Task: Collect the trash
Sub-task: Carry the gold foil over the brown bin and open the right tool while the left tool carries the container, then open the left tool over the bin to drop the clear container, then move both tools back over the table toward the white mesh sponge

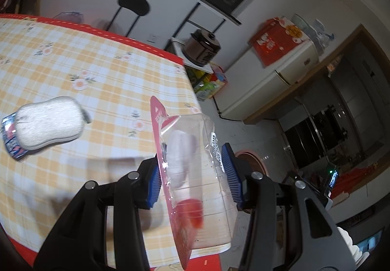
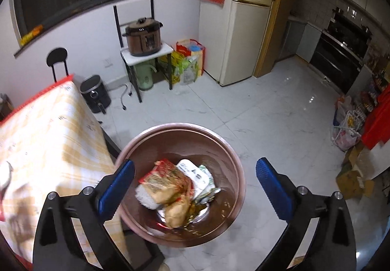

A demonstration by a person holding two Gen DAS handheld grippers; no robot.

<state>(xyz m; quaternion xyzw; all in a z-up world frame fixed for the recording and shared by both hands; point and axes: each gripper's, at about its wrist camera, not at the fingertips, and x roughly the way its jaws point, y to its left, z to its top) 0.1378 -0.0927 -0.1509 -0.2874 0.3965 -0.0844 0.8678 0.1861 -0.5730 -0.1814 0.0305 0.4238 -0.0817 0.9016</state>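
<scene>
Roughly midway: right gripper (image 2: 195, 188) wide, empty over bin (image 2: 234, 149) lower centre; left gripper (image 1: 193, 176) clamps blister pack (image 1: 195, 168); sponge (image 1: 48, 122) left on table (image 1: 109, 63).

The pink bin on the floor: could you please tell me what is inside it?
Inside the pink bin lie an orange-and-red snack wrapper, a white printed packet and crumpled foil. The wrapper covers whatever lies beneath it, so the bin's bottom there is hidden.

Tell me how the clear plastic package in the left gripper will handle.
The clear plastic package looks thin and empty, so probably light. Held in the left gripper, its glossy walls may flex or slip. Its flat red card back likely adds some stiffness.
</scene>
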